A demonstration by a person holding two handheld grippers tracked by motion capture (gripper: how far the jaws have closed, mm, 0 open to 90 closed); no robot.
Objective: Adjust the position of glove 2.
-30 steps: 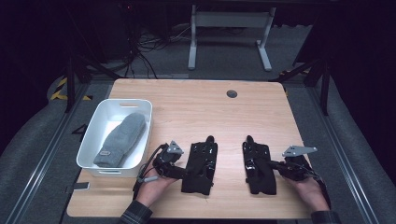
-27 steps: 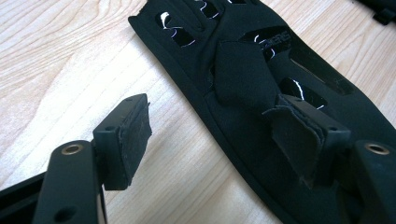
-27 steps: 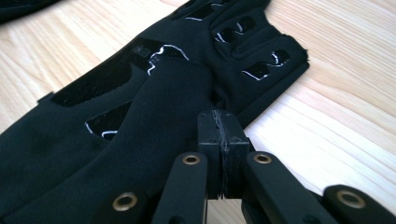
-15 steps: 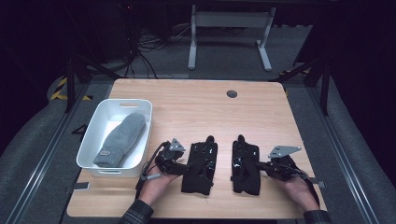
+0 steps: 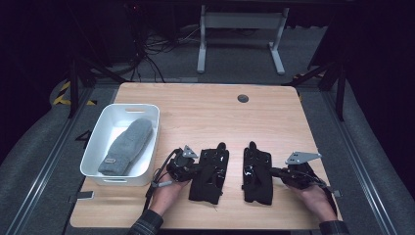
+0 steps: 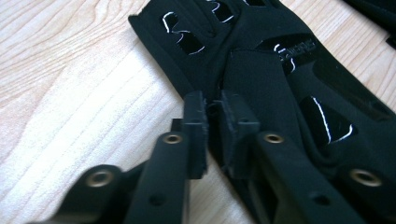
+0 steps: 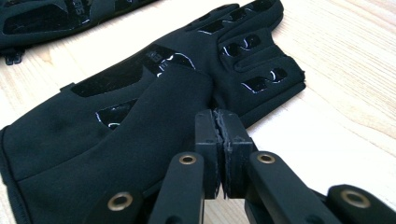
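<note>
2 flat black gloves [image 5: 210,169] [image 5: 257,169] with glossy palm grip patches.

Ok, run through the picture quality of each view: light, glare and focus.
High view: the wooden table is evenly lit against a dark room, and the black gloves lose detail. Left gripper view: the left hand-held gripper and glove are soft, with white glints on the glossy patches. Right gripper view: sharper, with glare on the other glove's shiny grips and soft shadow under it.
</note>
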